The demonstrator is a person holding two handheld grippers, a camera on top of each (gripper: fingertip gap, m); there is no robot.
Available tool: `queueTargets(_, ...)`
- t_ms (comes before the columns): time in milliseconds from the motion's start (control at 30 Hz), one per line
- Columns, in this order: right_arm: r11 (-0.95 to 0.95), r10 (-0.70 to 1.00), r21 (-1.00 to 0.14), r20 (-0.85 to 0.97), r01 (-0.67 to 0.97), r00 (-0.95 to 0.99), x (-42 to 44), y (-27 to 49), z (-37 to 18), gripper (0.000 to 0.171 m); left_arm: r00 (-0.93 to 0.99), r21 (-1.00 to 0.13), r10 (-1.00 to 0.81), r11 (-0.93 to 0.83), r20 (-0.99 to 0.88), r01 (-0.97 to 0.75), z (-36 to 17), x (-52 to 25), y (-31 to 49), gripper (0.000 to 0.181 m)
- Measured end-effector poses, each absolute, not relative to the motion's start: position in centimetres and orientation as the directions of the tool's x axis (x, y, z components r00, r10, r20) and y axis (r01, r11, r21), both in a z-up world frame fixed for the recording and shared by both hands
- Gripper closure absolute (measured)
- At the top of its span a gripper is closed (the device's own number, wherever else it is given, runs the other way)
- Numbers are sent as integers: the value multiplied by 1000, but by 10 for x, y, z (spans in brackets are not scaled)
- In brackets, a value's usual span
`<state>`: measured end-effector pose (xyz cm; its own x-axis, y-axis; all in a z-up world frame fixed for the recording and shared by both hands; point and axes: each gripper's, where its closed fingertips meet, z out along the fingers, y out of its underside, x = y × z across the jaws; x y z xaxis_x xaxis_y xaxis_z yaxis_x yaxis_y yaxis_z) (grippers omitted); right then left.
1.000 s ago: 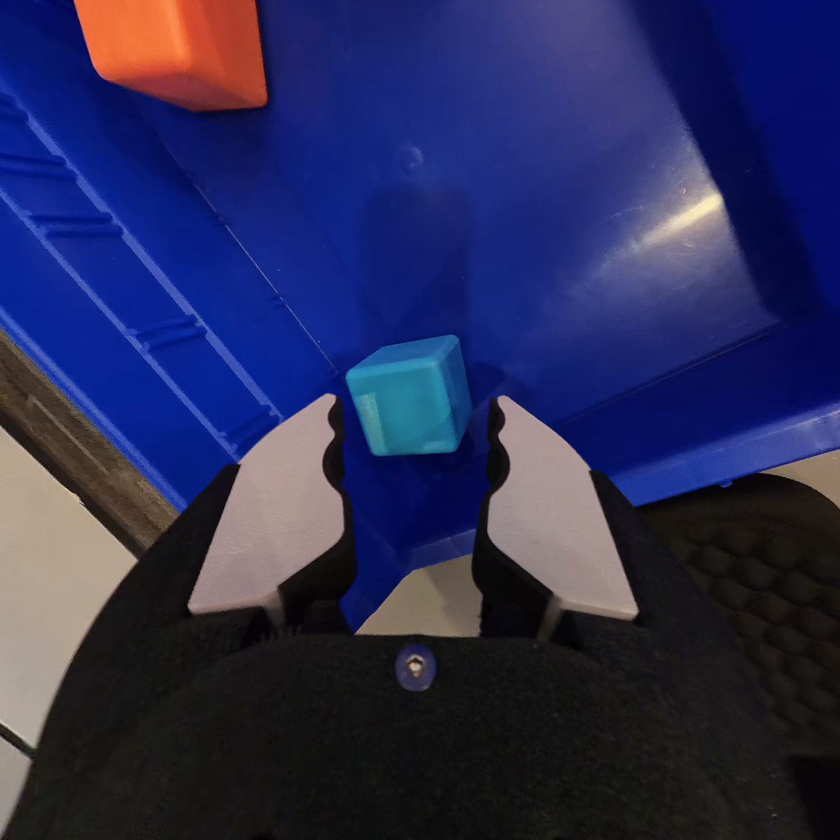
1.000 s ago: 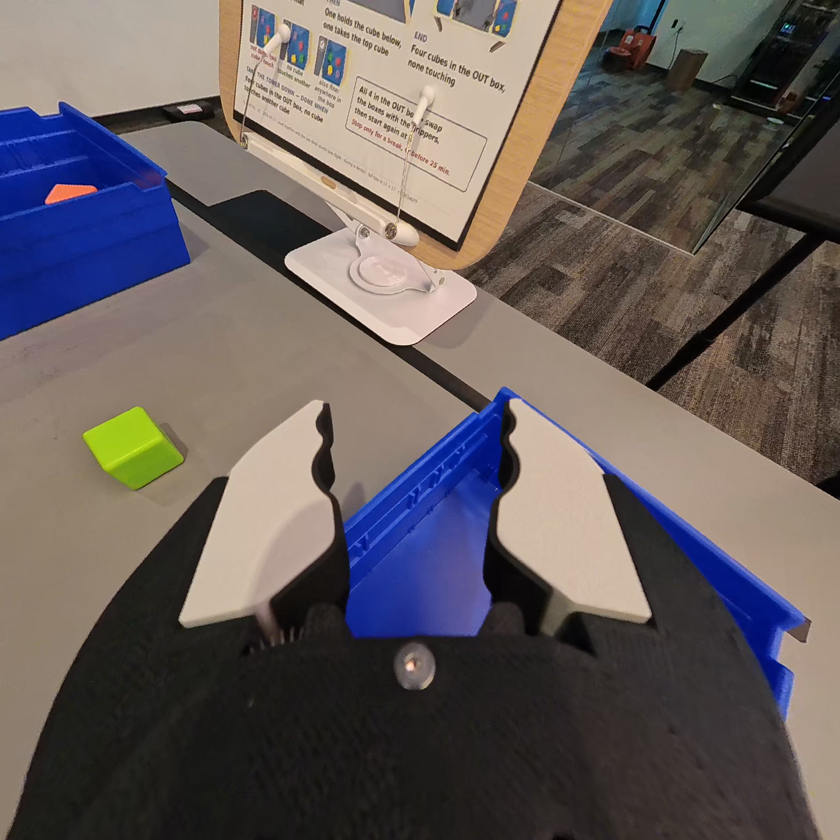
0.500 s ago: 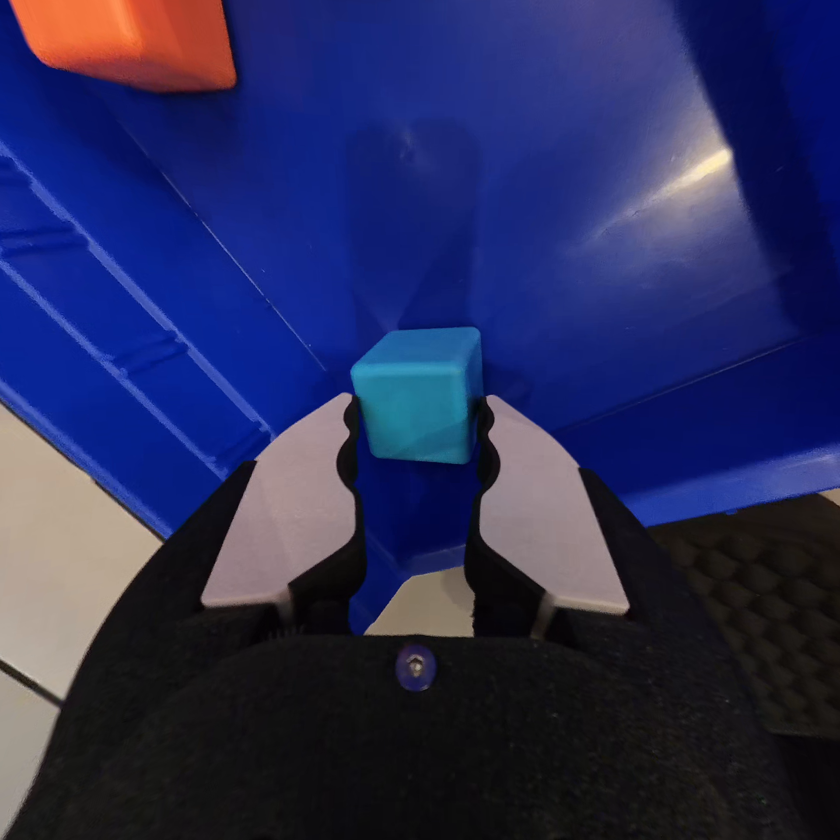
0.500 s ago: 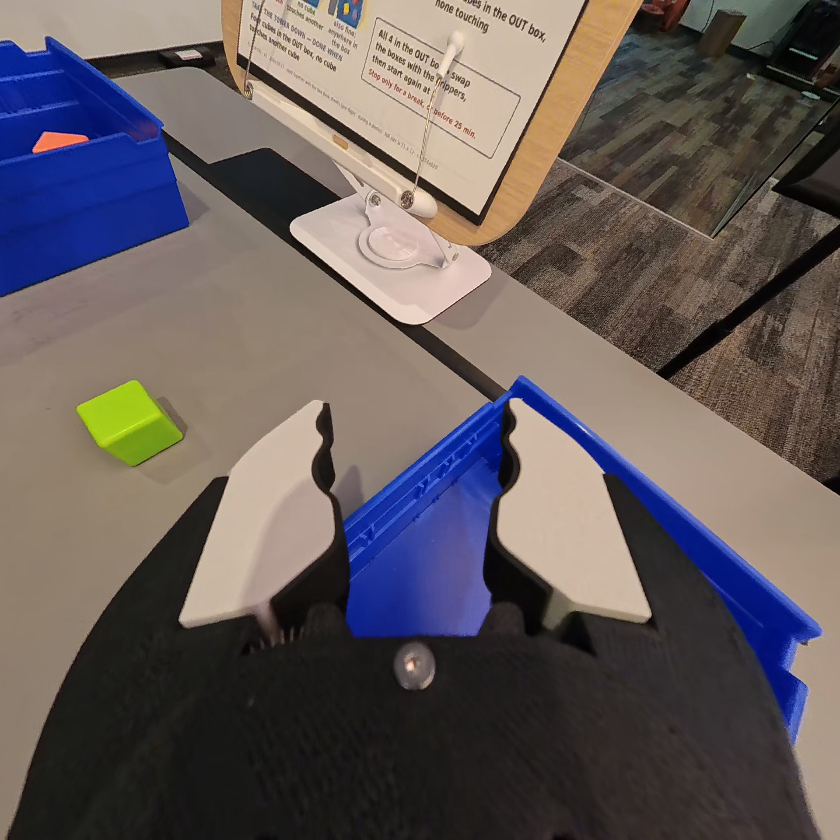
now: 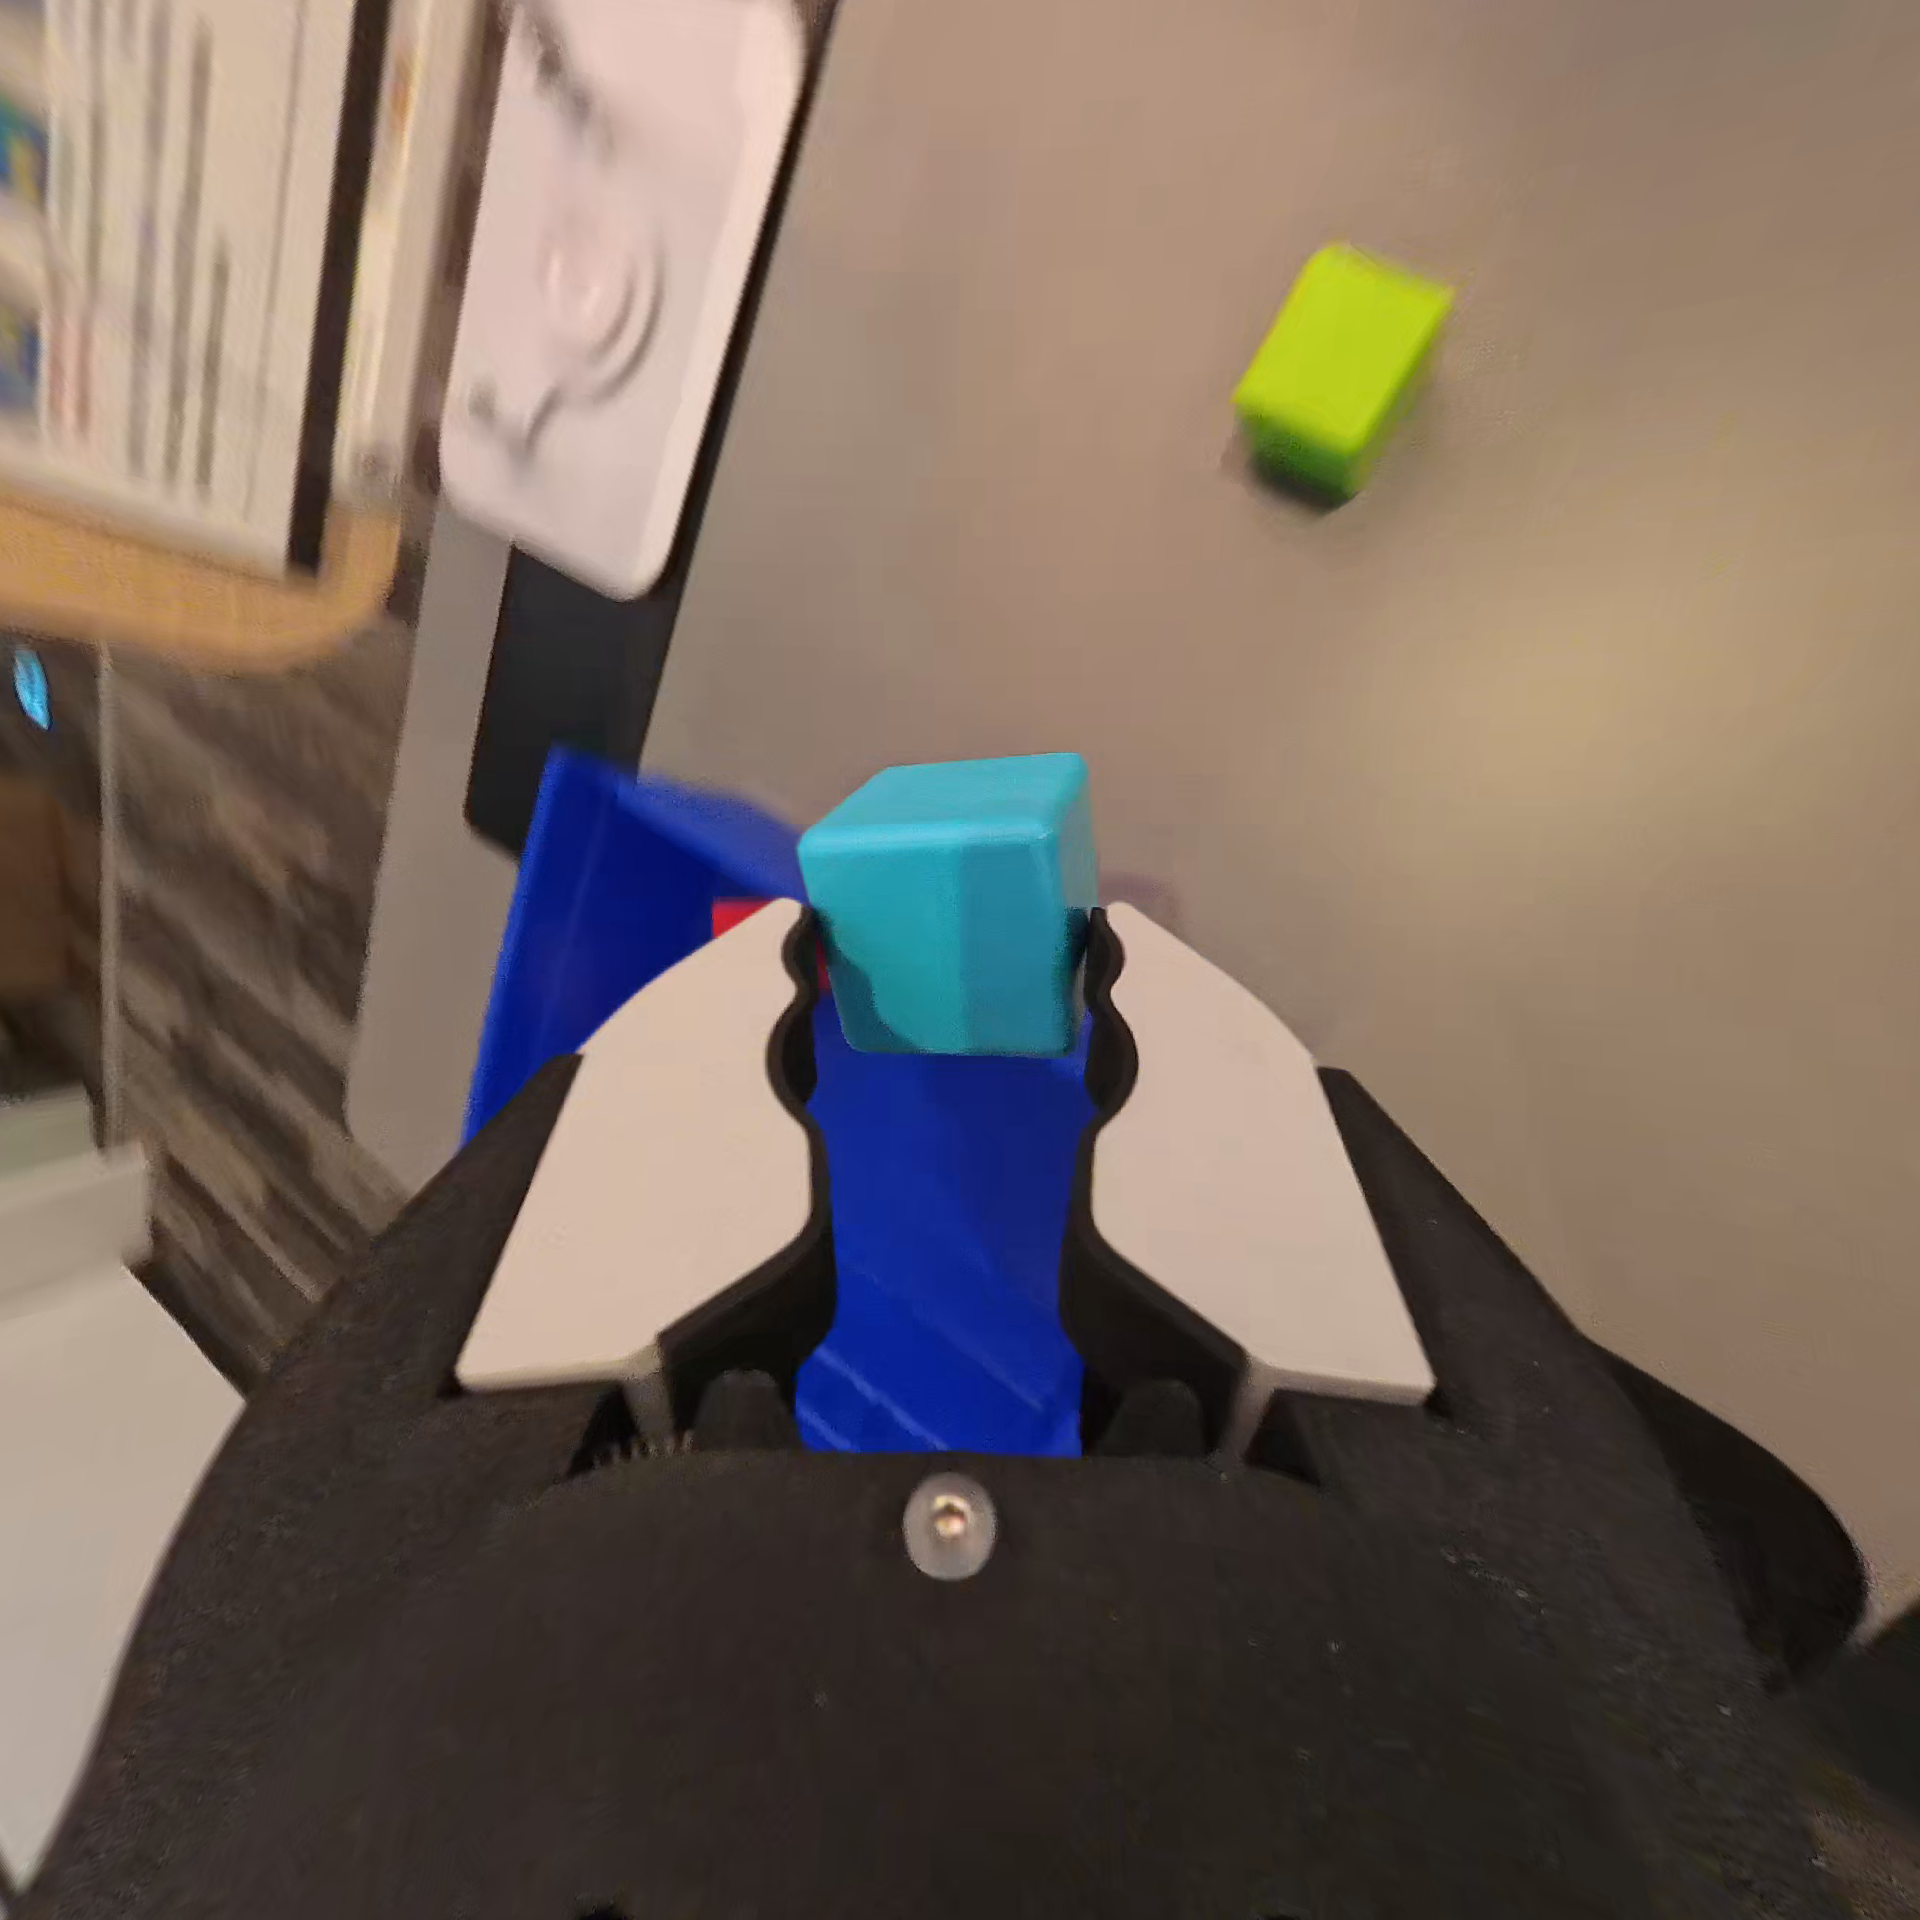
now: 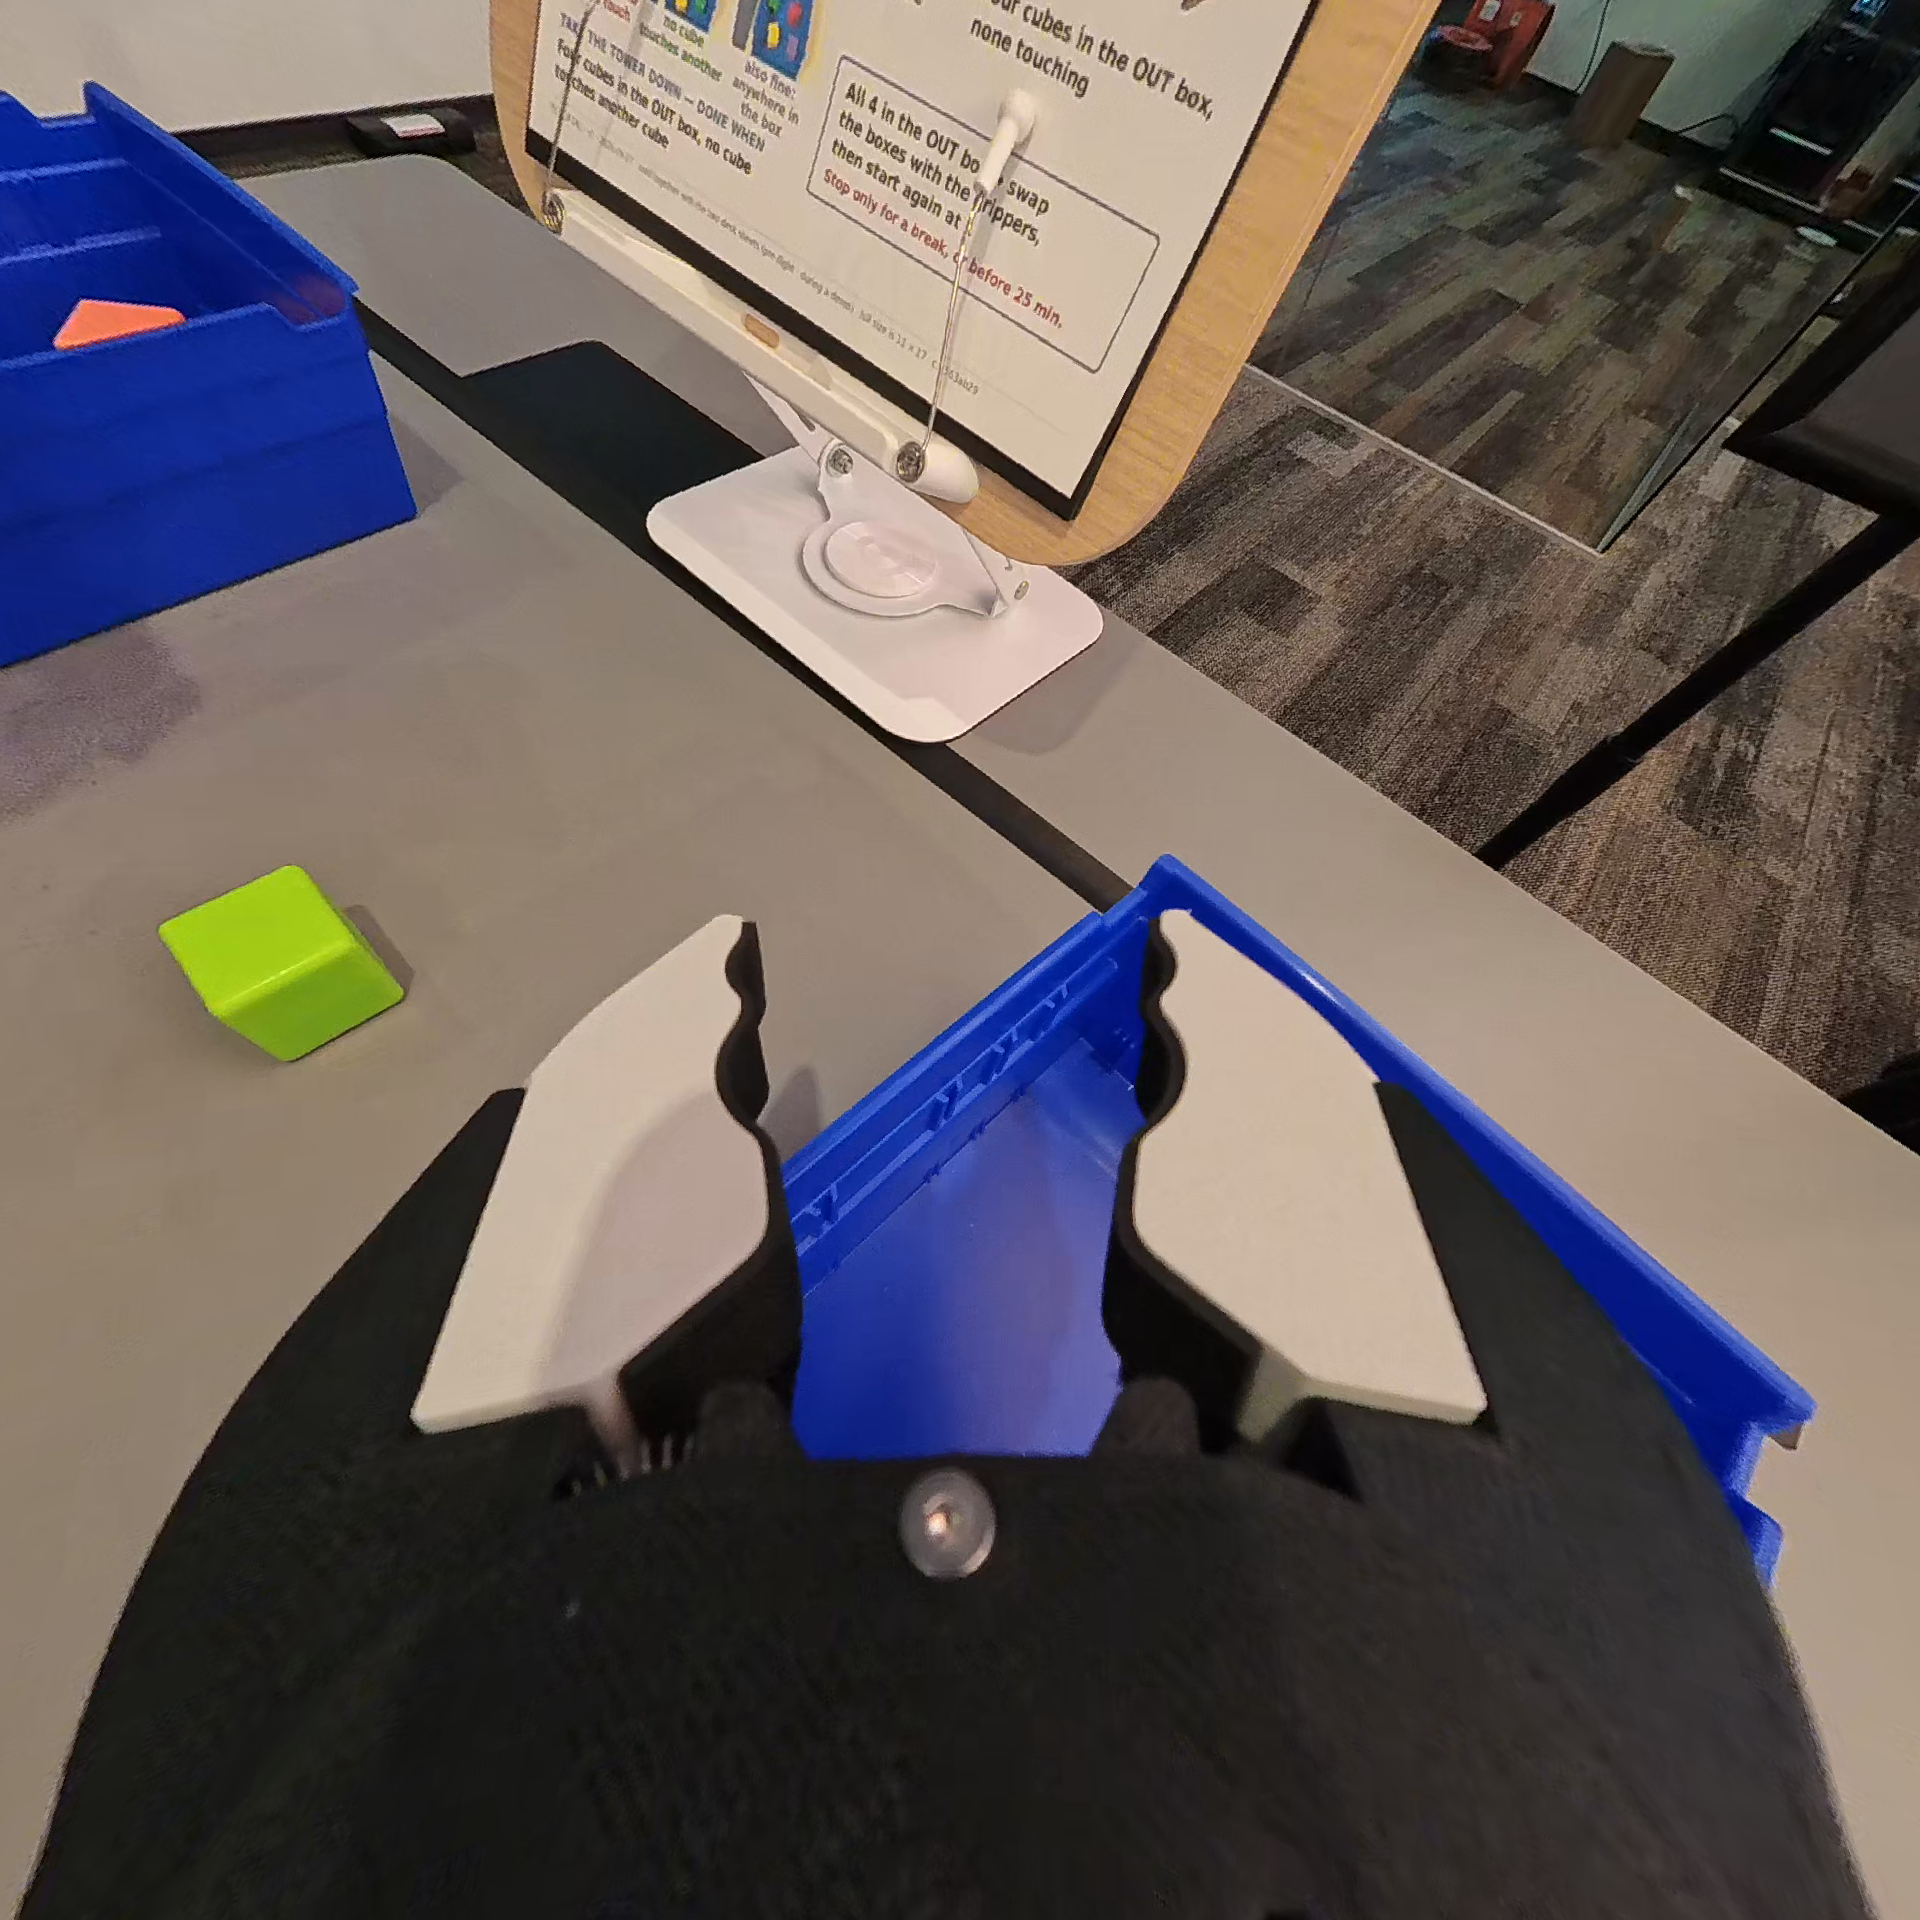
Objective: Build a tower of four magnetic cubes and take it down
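My left gripper (image 5: 951, 925) is shut on a teal cube (image 5: 951, 883) and holds it in the air above a blue bin (image 5: 613, 914). A small red patch (image 5: 740, 920) shows in that bin beside my left finger; I cannot tell what it is. A green cube (image 5: 1340, 374) lies alone on the grey table, beyond and to the right; it also shows in the right wrist view (image 6: 275, 961). My right gripper (image 6: 951, 935) is open and empty over the near blue bin (image 6: 1475, 1153). An orange cube (image 6: 120, 320) lies in the far left blue bin (image 6: 208, 457).
A wooden sign board (image 6: 1226, 312) on a white stand base (image 6: 883, 613) stands at the table's back edge; the base also shows blurred in the left wrist view (image 5: 623, 291). The table's right edge drops off to dark patterned floor (image 6: 1558, 468).
My left gripper closed on the teal cube in the bin, lifted it out and swung toward the table, so its view is blurred. My right gripper stayed open and drifted slightly forward.
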<state>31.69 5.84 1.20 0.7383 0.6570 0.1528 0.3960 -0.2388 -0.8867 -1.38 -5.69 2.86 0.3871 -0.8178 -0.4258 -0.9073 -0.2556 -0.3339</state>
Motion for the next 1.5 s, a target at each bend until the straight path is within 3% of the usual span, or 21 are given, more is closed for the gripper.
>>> queueTargets(100, -227, 664, -888, 159, 399, 730, 317, 56, 15, 102, 212, -301, -860, -72, -464, -951, 14, 46, -56, 132)
queueTargets(267, -205, 668, -895, 167, 395, 725, 318, 53, 21, 103, 52, -244, -924, 45, -379, -969, -32, 106, -55, 132)
queueTargets(467, -217, 663, -906, 135, 362, 736, 327, 53, 23, 103, -40, -116, -944, 82, -327, -990, -72, 122, -44, 132)
queueTargets(833, -226, 668, -904, 127, 363, 733, 328, 53, 21, 103, -155, -93, -948, 187, -279, -978, -96, 136, -41, 133)
queueTargets(900, -232, 667, -902, 126, 365, 735, 328, 54, 19, 103, -132, -102, -952, 165, -278, -981, -96, 135, -39, 132)
queueTargets(1033, -232, 666, -903, 124, 363, 736, 330, 54, 18, 102, -53, -179, -938, 121, -344, -976, -73, 133, -30, 106)
queueTargets(1167, -227, 657, -912, 115, 341, 745, 335, 53, 23, 102, 120, -394, -899, 62, -421, -917, 1, 110, -18, 110)
queueTargets(1300, -225, 652, -921, 100, 318, 751, 338, 52, 27, 103, 440, -590, -797, -133, -414, -796, 67, 36, 18, 114)
queueTargets(1500, -230, 652, -914, 111, 335, 750, 338, 52, 25, 102, 543, -529, -750, -307, -377, -791, 40, -68, 44, 113)
